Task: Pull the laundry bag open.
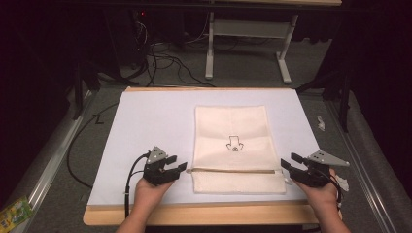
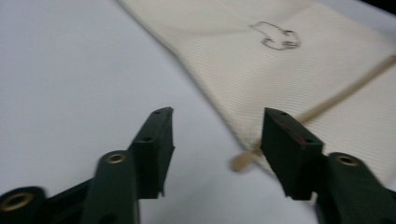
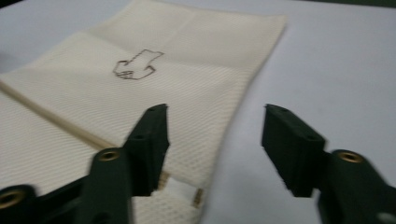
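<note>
A cream cloth bag (image 1: 233, 136) with a small black outline drawing (image 1: 235, 144) lies flat on the white table mat (image 1: 145, 121). A tan drawstring (image 1: 233, 170) runs across it near the front. My left gripper (image 1: 179, 162) is open just left of the bag's front left edge; in the left gripper view the drawstring's end (image 2: 243, 161) lies between its jaws beside the cloth bag (image 2: 261, 65). My right gripper (image 1: 286, 161) is open at the bag's front right edge; in the right gripper view its left jaw is over the cloth bag (image 3: 187, 60) and a white tab (image 3: 180, 189) shows below.
The mat lies on a wooden board (image 1: 204, 213) with a grey surface around it. A black cable (image 1: 77, 145) loops at the left. A white table frame (image 1: 243, 39) and more cables stand on the floor behind. A green and yellow packet (image 1: 12, 213) lies at the front left.
</note>
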Demonstrator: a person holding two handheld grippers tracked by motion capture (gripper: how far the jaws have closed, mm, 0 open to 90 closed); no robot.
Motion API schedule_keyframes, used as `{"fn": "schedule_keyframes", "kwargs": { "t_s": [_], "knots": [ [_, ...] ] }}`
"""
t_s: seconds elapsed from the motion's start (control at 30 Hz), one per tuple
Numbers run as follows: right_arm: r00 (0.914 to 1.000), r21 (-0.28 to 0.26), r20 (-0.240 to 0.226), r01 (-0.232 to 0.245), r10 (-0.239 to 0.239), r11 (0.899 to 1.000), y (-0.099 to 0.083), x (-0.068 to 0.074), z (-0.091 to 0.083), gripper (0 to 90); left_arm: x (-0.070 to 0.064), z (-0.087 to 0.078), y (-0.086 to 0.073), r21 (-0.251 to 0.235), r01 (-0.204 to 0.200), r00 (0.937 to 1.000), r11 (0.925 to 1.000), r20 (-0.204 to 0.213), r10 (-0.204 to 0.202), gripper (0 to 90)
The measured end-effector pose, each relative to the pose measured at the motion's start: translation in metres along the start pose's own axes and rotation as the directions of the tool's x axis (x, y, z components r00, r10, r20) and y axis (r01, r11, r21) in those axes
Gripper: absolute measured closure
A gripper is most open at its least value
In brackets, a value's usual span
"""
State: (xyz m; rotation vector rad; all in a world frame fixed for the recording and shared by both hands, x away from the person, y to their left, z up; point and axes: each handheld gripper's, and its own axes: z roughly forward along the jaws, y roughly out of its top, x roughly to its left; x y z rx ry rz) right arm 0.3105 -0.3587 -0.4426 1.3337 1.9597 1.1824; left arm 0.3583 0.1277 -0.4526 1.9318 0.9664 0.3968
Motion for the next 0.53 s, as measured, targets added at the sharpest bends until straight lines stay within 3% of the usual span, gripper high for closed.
{"fn": "schedule_keyframes", "kwargs": {
  "t_s": [0.03, 0.1, 0.23, 0.37, 0.53],
  "knots": [
    [0.9997, -0.004, 0.025, 0.006, -0.006, 1.0, 0.001, -0.002, -0.002, 35.8, 0.003, -0.006, 0.001, -0.014, -0.033, 0.9983, 0.9994, -0.048, 0.032, 38.4],
    [0.9974, -0.02, 0.067, 0.026, -0.025, 0.999, 0.001, -0.008, -0.007, 28.3, 0.011, -0.019, 0.003, -0.039, -0.06, 0.9925, 0.9974, -0.109, 0.056, 29.0],
    [0.9934, -0.048, 0.115, 0.006, 0.0, 0.999, 0.0, -0.024, -0.018, 20.6, 0.034, -0.04, 0.002, -0.072, -0.05, 0.9829, 0.9962, -0.181, 0.036, 16.9],
    [0.9923, -0.051, 0.123, -0.003, 0.009, 0.999, -0.001, -0.026, -0.02, 20.1, 0.043, -0.041, -0.001, -0.06, -0.014, 0.9817, 0.9981, -0.191, 0.002, 14.3],
    [0.9929, -0.04, 0.118, 0.021, -0.016, 0.999, 0.0, -0.021, -0.016, 20.1, 0.04, -0.039, 0.001, -0.045, -0.045, 0.9795, 0.998, -0.198, 0.035, 13.8]
  ]
}}
